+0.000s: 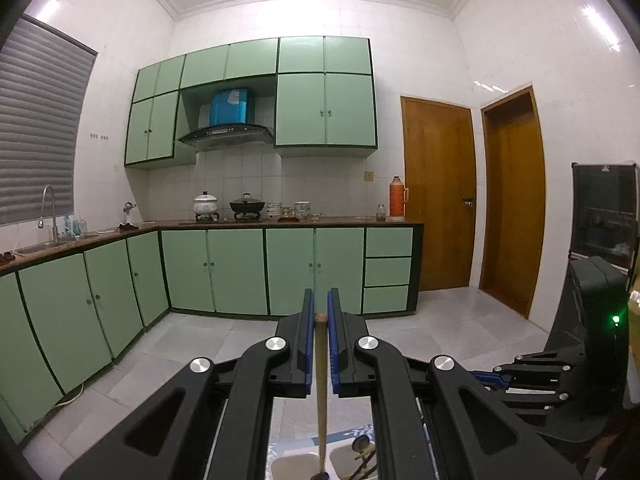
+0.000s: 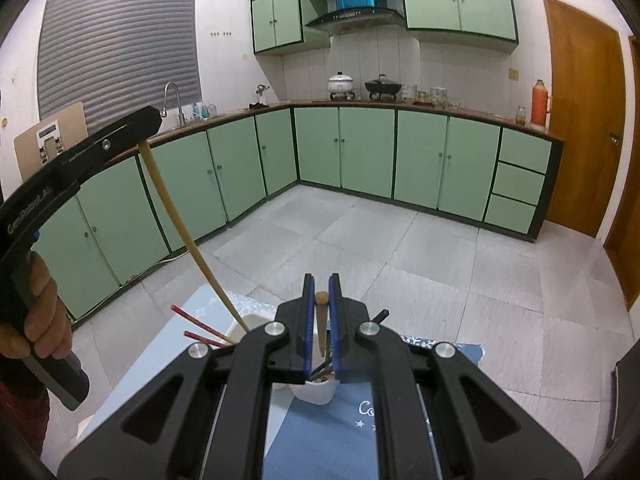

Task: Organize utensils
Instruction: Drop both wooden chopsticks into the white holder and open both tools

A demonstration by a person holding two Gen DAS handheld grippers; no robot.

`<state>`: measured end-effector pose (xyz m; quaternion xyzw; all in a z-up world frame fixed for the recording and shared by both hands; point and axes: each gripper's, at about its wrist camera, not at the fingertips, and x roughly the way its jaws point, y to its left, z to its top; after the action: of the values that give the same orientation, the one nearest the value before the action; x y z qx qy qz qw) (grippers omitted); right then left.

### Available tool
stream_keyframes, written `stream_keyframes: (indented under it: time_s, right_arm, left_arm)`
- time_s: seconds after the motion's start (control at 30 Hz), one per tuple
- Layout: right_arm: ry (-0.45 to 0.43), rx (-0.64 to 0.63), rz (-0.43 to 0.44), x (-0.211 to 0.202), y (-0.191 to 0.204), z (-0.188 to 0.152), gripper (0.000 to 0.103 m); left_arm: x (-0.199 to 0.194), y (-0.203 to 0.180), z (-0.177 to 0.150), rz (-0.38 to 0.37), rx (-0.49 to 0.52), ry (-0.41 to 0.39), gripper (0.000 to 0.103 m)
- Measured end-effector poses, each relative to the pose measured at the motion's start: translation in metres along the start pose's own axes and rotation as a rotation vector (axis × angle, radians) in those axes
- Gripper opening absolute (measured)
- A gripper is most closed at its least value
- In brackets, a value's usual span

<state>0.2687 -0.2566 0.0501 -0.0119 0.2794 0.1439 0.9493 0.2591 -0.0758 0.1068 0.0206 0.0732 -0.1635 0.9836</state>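
Observation:
My left gripper (image 1: 320,320) is shut on a long wooden utensil handle (image 1: 321,392) that hangs straight down into a white holder (image 1: 292,466). In the right wrist view the same left gripper (image 2: 148,128) holds that pale handle (image 2: 180,220) above a white container (image 2: 256,322) with red chopsticks (image 2: 200,326). My right gripper (image 2: 321,300) is shut on a short wooden handle (image 2: 322,320) standing in a white cup (image 2: 316,394) with dark utensils. Both containers sit on a blue mat (image 2: 320,432).
Green cabinets (image 1: 236,272) and a counter with pots run along the far wall. Wooden doors (image 1: 440,196) stand at the right. Tiled floor (image 2: 400,248) lies beyond the table. The right gripper's body (image 1: 552,384) sits close at the right in the left wrist view.

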Motion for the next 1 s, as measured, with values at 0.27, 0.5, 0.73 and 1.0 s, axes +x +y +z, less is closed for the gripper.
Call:
stream_keyframes:
  time_s: [0.27, 0.5, 0.73, 1.0]
  right_arm:
    - [0.034, 0.008, 0.013, 0.024, 0.003, -0.004, 0.006]
    - [0.083, 0.007, 0.020, 0.046, 0.008, -0.015, 0.006]
    - [0.143, 0.015, 0.033, 0.070, 0.009, -0.024, 0.006]
    - [0.137, 0.052, 0.024, 0.060, 0.006, -0.033, 0.020]
  left_arm:
    - [0.030, 0.015, -0.029, 0.028, -0.017, 0.064, 0.006]
    - [0.060, 0.033, -0.060, 0.054, -0.048, 0.153, 0.006]
    - [0.079, 0.044, -0.086, 0.053, -0.065, 0.247, 0.008]
    - [0.065, 0.065, -0.087, 0.074, -0.137, 0.251, 0.044]
